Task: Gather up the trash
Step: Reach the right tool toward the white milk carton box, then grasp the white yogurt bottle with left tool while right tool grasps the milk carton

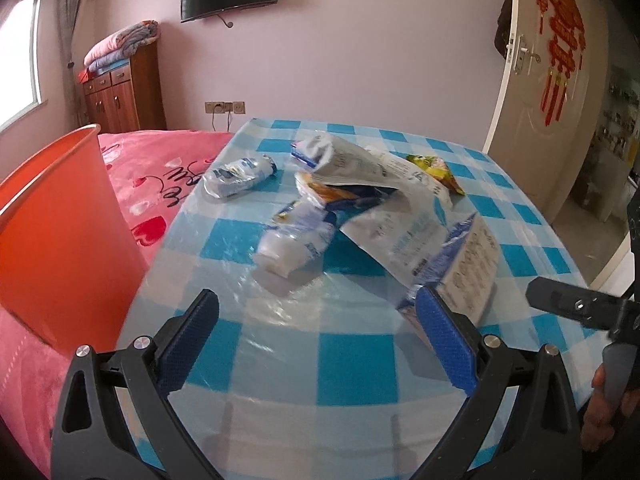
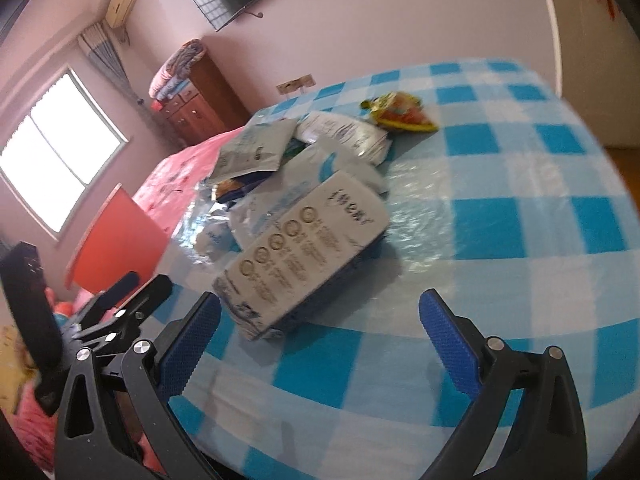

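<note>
A: Trash is piled mid-surface on the checked cloth. Nearest is the flat box (image 2: 304,252), printed side up, just ahead of the right gripper (image 2: 320,322).

B: Gripper state?

A: Right gripper spread wide, nothing in it. Left gripper (image 1: 318,320) also wide apart and empty, hovering over the surface (image 1: 352,364).

B: Step?

A: Looks like the approach before a first pick. Nothing gripped yet. The next move probably needs the right gripper to drop over the box's near end and close across its thin edge.

B: Bin?

A: One orange bin (image 1: 60,216), standing on the pink bed (image 1: 160,168) just beside the surface's left edge.

B: Counts?

A: One box, one yellow snack packet (image 1: 438,170) at the far side, one crumpled wrapper (image 1: 240,174) lying apart, one white crushed packet (image 1: 292,246), and roughly two large bags overlapping; can't split the pile cleanly.
</note>
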Motion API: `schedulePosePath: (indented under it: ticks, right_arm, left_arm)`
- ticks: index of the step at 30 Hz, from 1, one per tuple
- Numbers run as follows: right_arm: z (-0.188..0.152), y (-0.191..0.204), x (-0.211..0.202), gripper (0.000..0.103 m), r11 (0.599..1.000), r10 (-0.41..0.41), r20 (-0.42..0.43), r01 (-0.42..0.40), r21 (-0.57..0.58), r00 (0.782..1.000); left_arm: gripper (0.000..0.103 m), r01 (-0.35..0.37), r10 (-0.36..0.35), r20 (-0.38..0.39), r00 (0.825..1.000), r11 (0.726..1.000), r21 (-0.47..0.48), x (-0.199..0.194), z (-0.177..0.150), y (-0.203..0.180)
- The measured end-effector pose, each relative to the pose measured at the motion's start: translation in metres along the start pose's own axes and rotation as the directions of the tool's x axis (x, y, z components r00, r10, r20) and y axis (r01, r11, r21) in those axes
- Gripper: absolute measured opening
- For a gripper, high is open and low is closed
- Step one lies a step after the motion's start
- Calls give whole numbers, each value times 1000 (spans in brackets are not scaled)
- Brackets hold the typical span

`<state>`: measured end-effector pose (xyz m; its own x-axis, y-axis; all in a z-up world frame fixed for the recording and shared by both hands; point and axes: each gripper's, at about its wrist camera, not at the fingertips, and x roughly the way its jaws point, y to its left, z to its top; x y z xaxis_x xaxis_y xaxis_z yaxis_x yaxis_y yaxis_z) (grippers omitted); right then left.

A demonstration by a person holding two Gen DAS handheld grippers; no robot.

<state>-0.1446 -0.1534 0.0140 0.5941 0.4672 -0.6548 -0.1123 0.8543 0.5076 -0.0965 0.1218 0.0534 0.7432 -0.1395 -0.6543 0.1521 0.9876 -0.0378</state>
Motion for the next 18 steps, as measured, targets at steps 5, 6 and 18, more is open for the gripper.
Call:
schedulePosePath:
  ticks: [5,6,18]
  right_arm:
    - [9,1,13,88,995,75,-44,-72,74,996]
    - [10,0,17,81,993,84,-61,-78,93,995]
    - [20,-7,34,80,979,96,-112,-73,192,989]
  left_arm:
    - [99,-22,23,-26,999,999,29,20,10,15]
    - [99,-22,23,-36,999,999,40,26,13,18]
    - [99,15,-1,-102,995,991,132,70,32,25]
